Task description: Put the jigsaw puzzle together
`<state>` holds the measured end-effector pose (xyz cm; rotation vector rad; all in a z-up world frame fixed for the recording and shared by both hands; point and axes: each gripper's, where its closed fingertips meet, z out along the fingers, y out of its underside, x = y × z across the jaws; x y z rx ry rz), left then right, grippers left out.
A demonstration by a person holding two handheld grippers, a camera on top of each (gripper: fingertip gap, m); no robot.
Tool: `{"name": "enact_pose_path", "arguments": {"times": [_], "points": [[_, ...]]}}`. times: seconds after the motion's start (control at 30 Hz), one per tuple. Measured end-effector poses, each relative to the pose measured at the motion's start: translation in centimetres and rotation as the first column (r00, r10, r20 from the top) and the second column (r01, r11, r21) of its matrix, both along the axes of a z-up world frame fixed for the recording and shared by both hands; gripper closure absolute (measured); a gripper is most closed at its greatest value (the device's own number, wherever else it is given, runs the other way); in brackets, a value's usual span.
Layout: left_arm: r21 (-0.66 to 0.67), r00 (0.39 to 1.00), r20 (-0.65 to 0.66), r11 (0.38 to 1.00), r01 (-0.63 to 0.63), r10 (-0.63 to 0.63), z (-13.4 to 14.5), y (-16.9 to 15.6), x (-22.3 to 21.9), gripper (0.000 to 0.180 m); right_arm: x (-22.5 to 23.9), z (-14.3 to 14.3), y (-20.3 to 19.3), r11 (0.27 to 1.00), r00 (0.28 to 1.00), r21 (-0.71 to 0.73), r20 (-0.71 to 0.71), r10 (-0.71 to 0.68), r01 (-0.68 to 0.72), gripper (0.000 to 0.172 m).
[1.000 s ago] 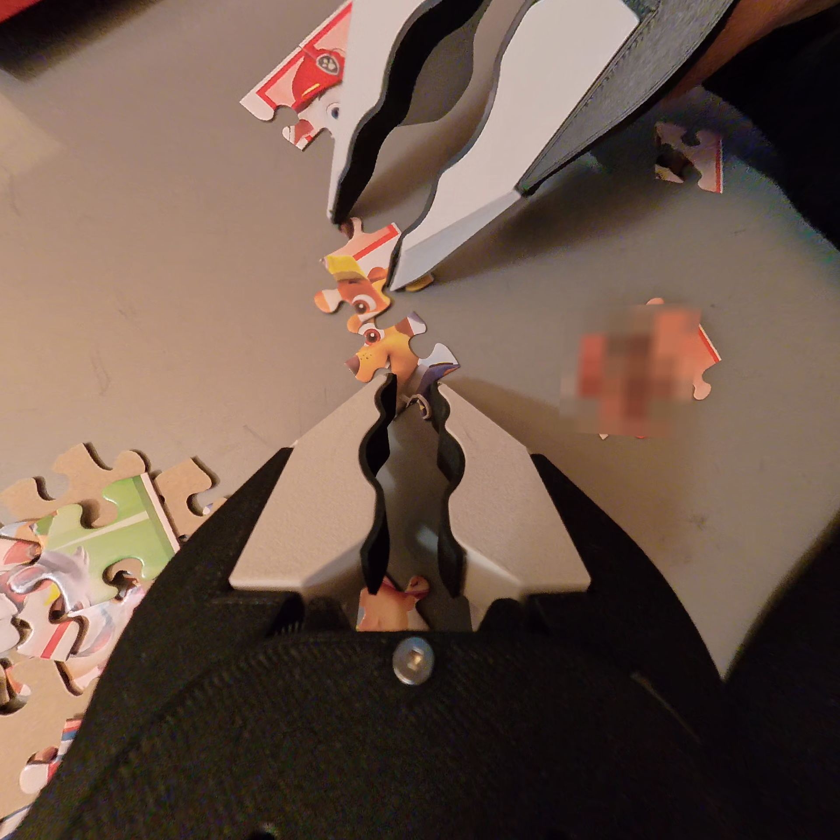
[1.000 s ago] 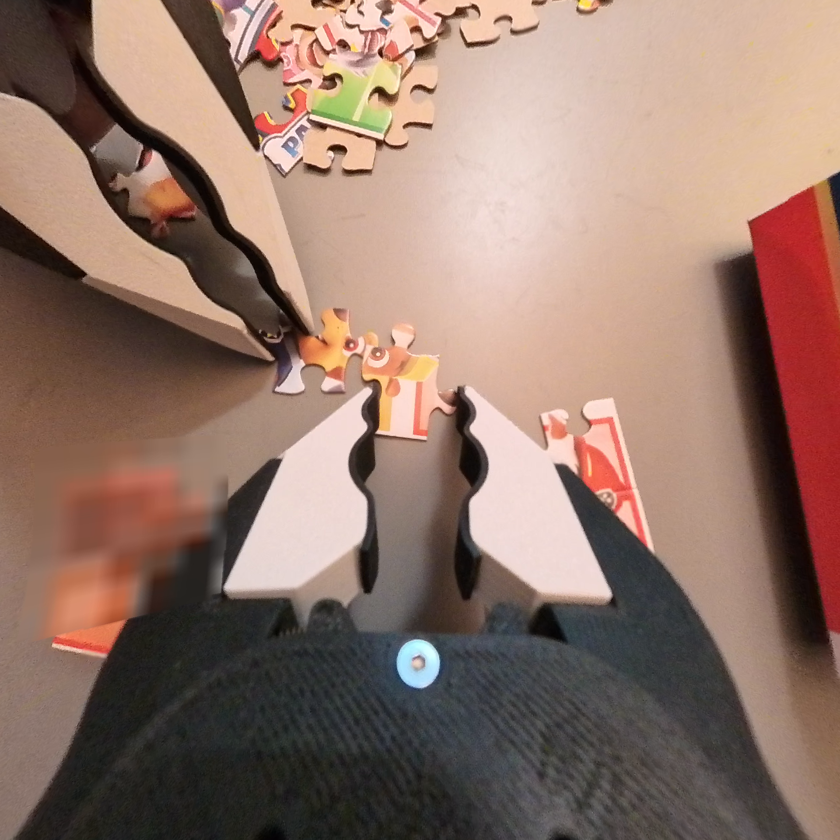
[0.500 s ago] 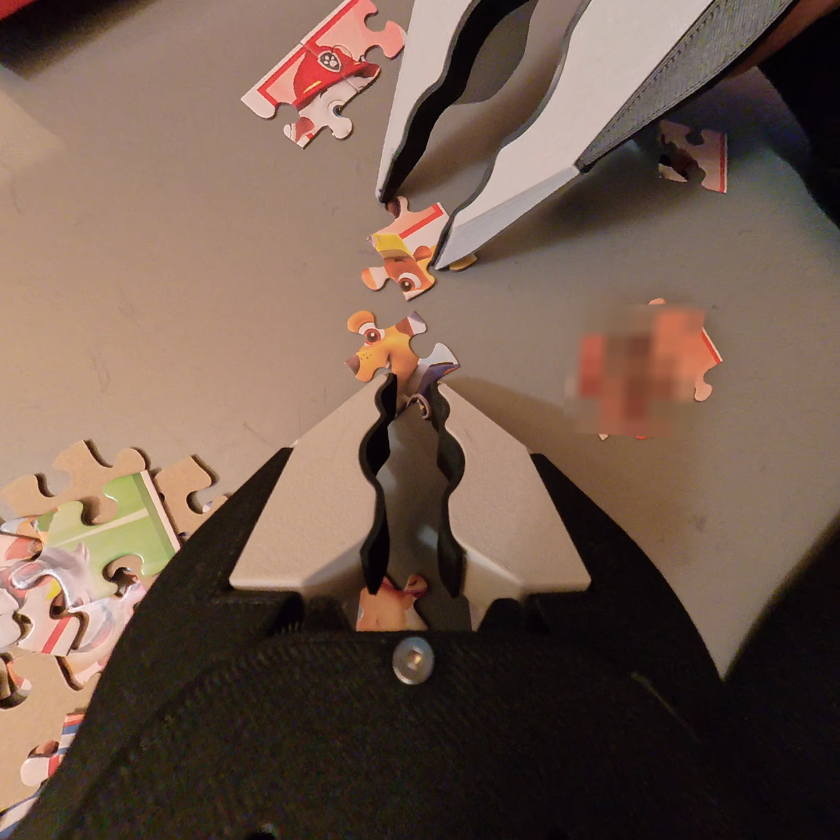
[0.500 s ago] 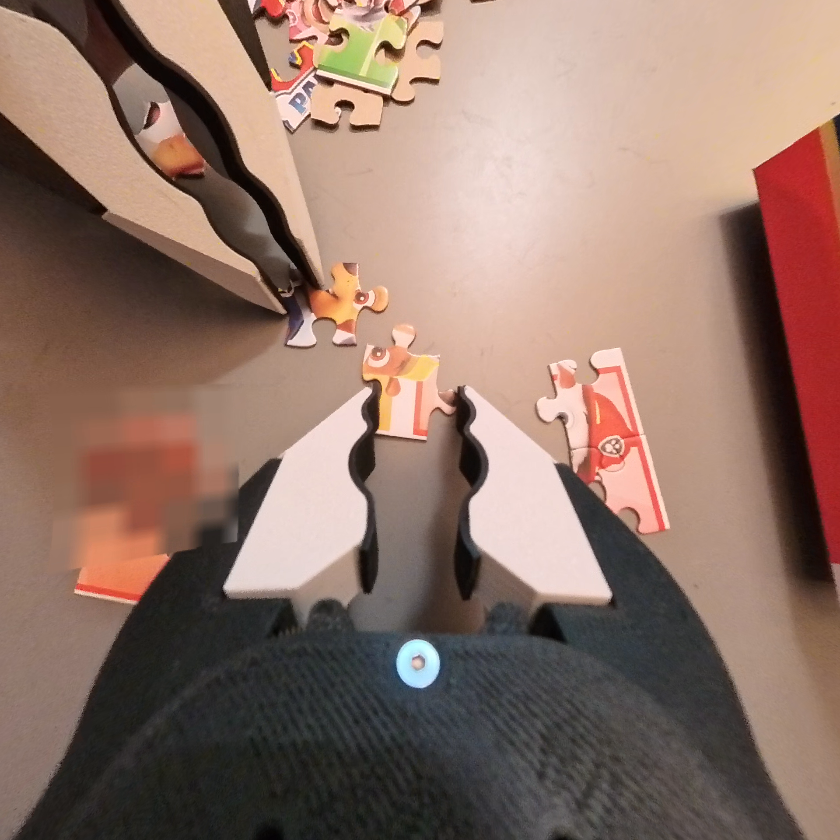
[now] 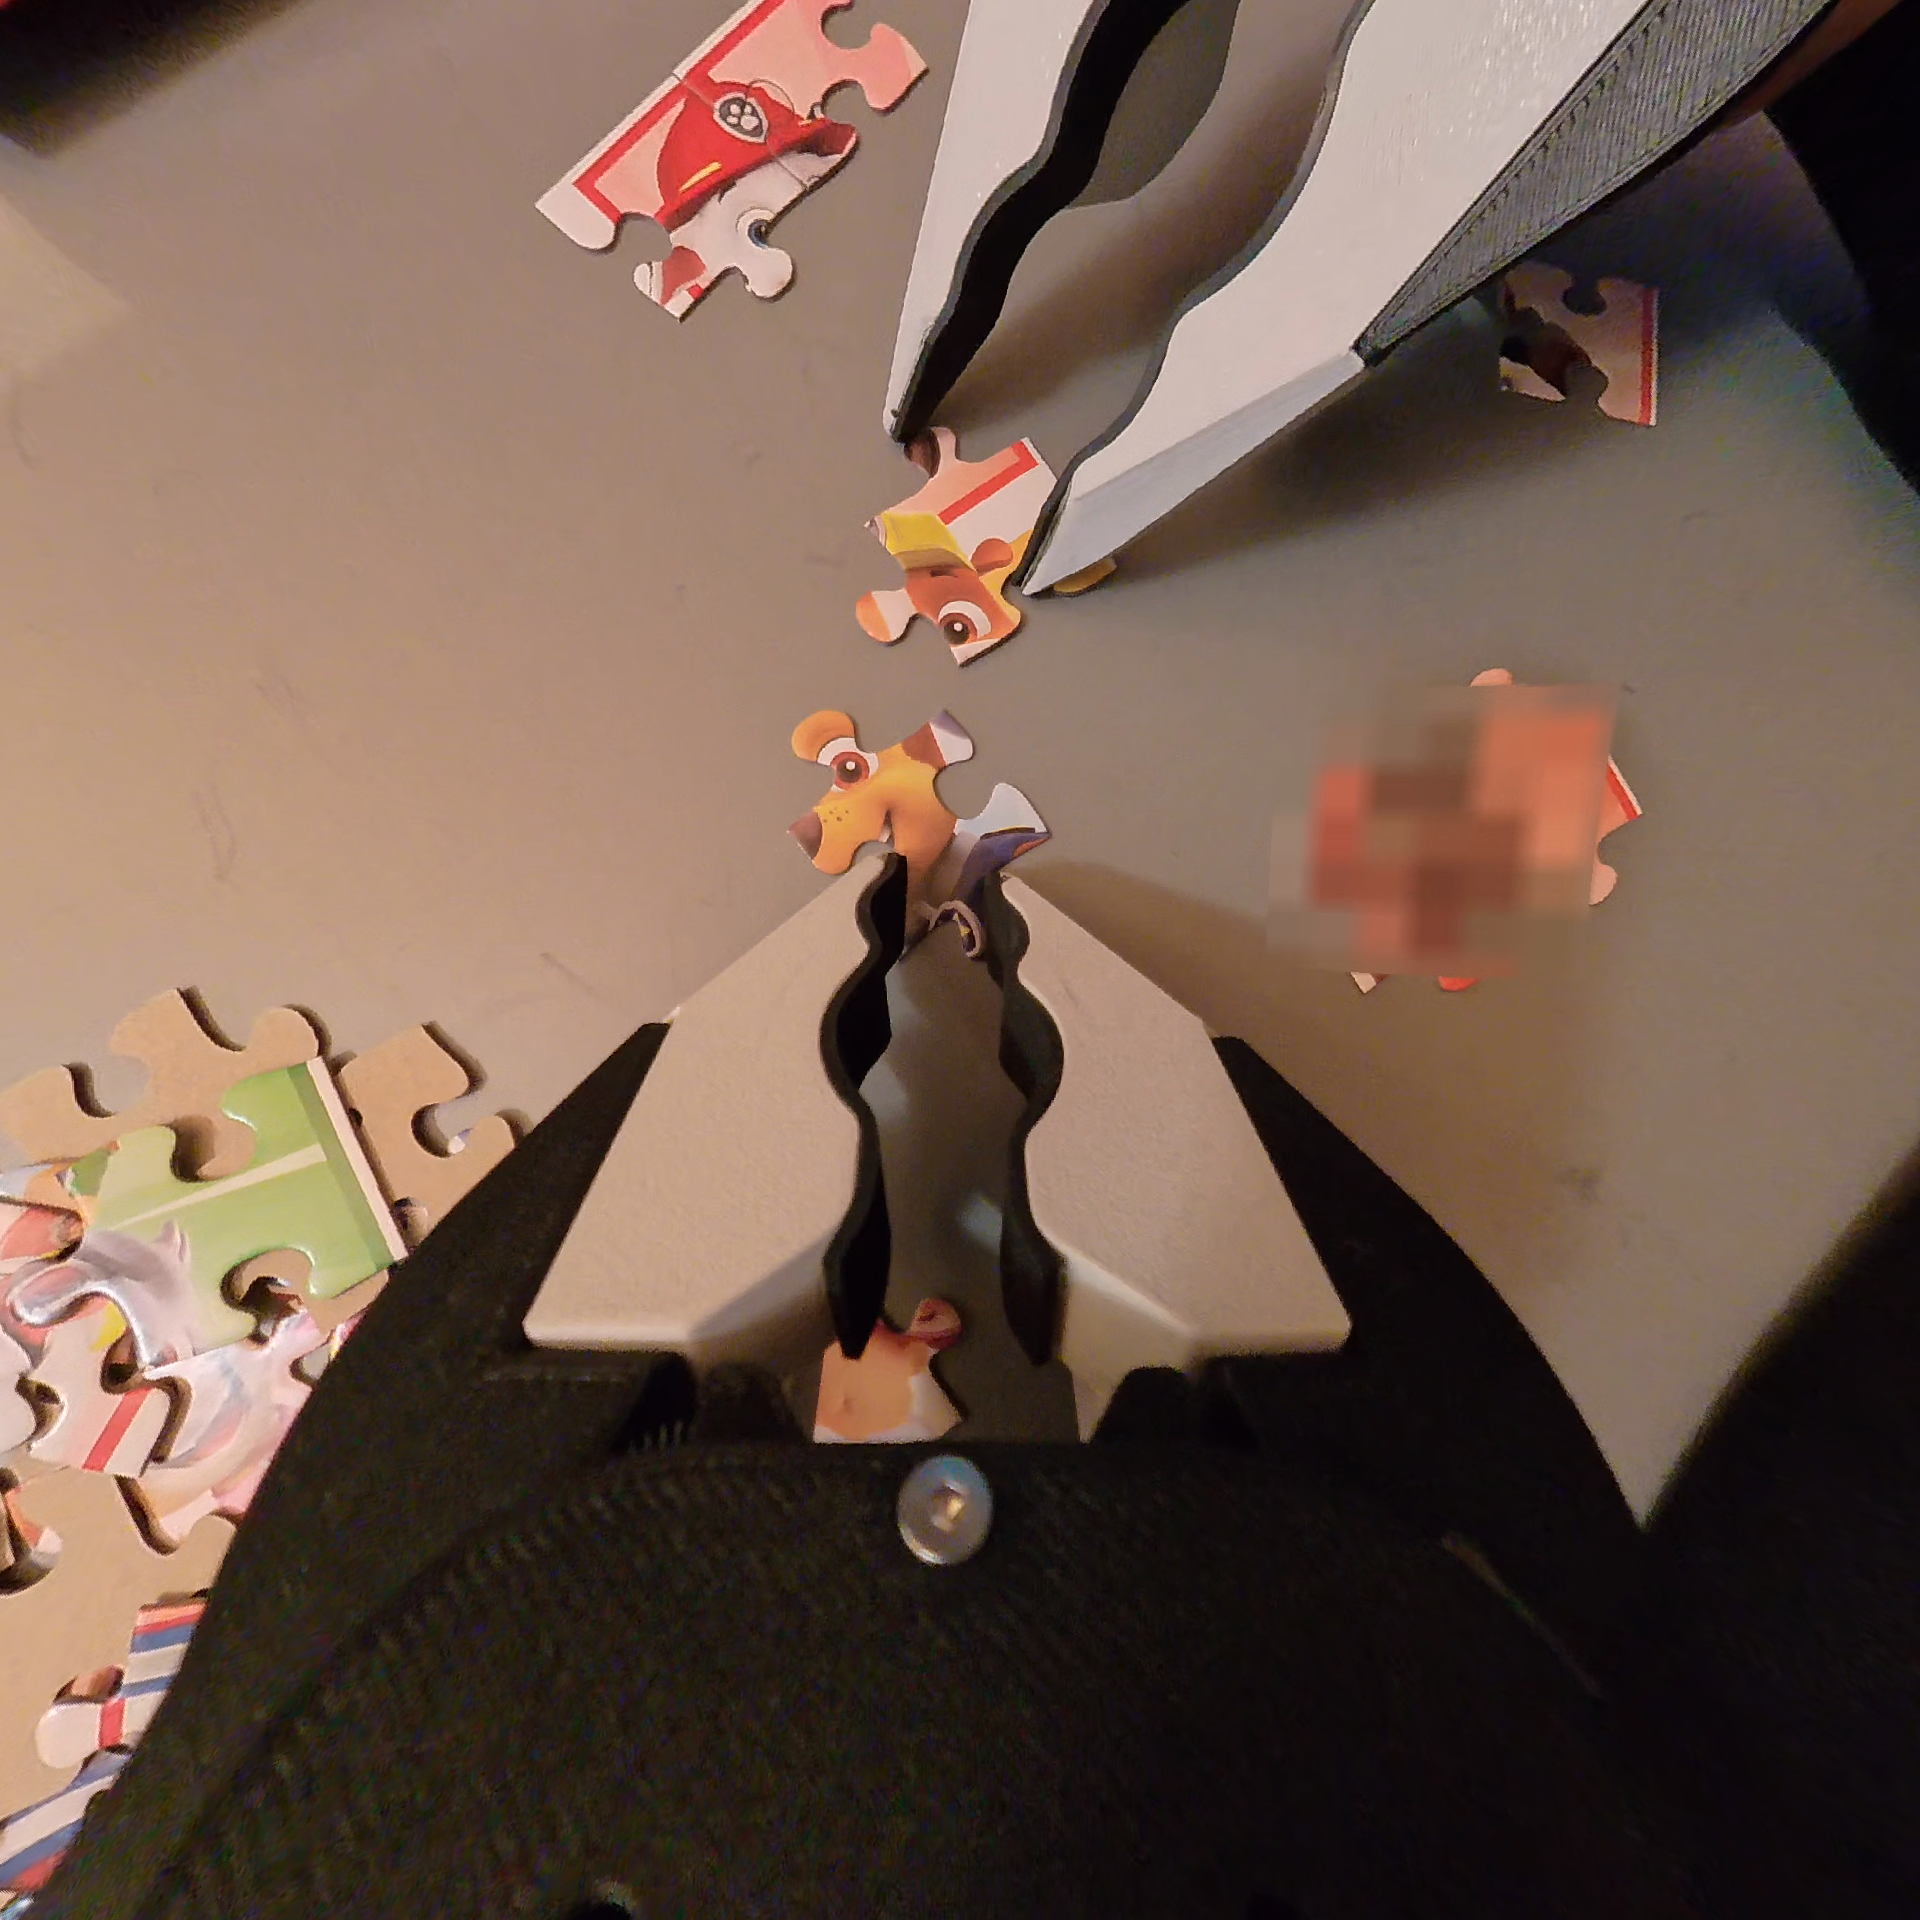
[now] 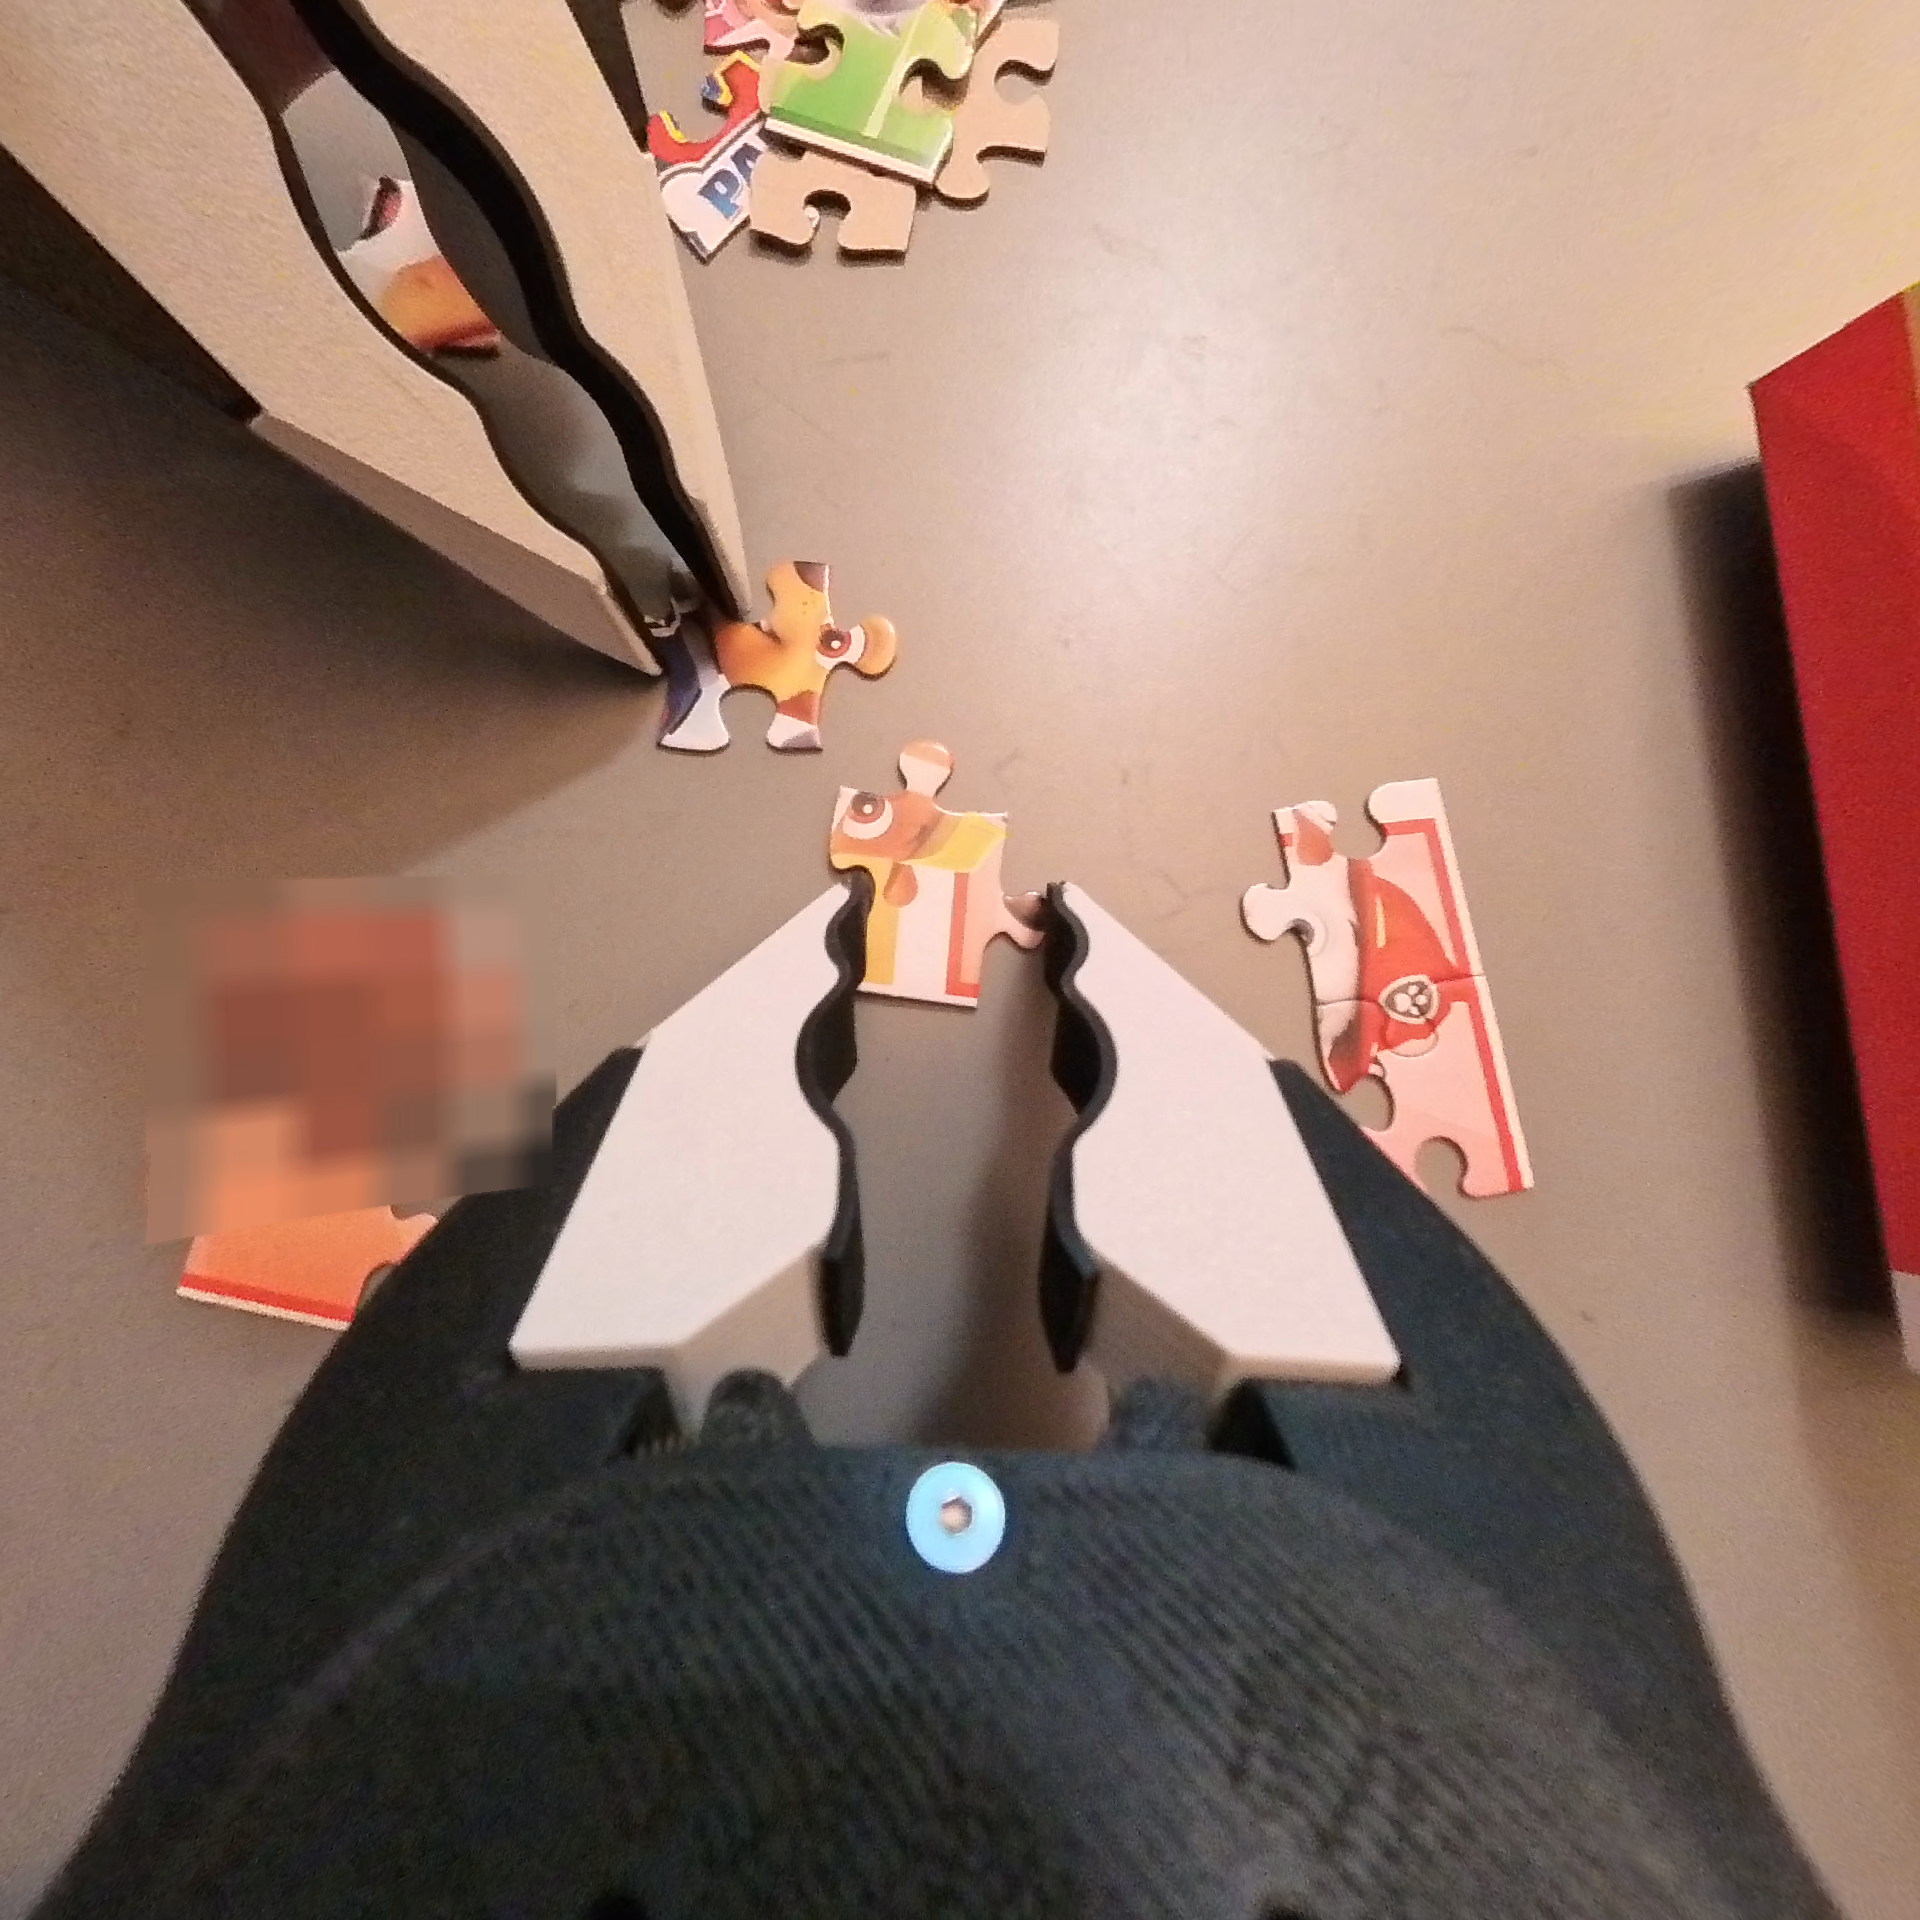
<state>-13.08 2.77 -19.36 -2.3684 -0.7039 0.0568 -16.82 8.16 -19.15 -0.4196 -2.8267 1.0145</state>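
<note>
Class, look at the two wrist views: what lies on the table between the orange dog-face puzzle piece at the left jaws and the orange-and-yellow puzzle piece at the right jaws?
Only bare grey table separates the orange dog-face puzzle piece from the orange-and-yellow puzzle piece; both views show it.

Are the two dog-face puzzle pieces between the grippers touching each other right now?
Apart. The left wrist view shows bare grey table between the orange dog piece and the yellow-striped dog piece; the right wrist view agrees.

We have drawn the right gripper (image 6: pixel 951 899) back, and its puzzle piece with the yellow stripe (image 6: pixel 925 894) has come away from the dog-face piece (image 6: pixel 790 665) it was joined to, so bare table now lies between the two. The red fire-hat piece (image 6: pixel 1392 987) on the right has come fully into sight.
</note>
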Motion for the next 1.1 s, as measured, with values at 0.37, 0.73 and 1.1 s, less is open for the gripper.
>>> {"name": "enact_pose_path", "arguments": {"times": [0.37,0.73,1.1], "points": [[0.000,1.000,0.004,1.000,0.006,-0.006,0.0,0.0,0.2,0.168,0.0,0.0,0.1,1.000,1.000,0.006,-0.017,0.006,-0.006,0.138],[0.125,0.996,0.079,0.991,-0.054,0.044,2.2,-2.0,-0.5,0.164,-0.9,2.1,0.1,0.996,0.995,-0.079,-0.085,-0.048,0.042,0.132],[0.310,0.819,-0.065,0.792,-0.526,0.570,9.2,-19.8,-9.7,0.161,-3.8,5.9,1.1,0.920,0.921,-0.298,-0.214,-0.325,0.255,0.132]]}}
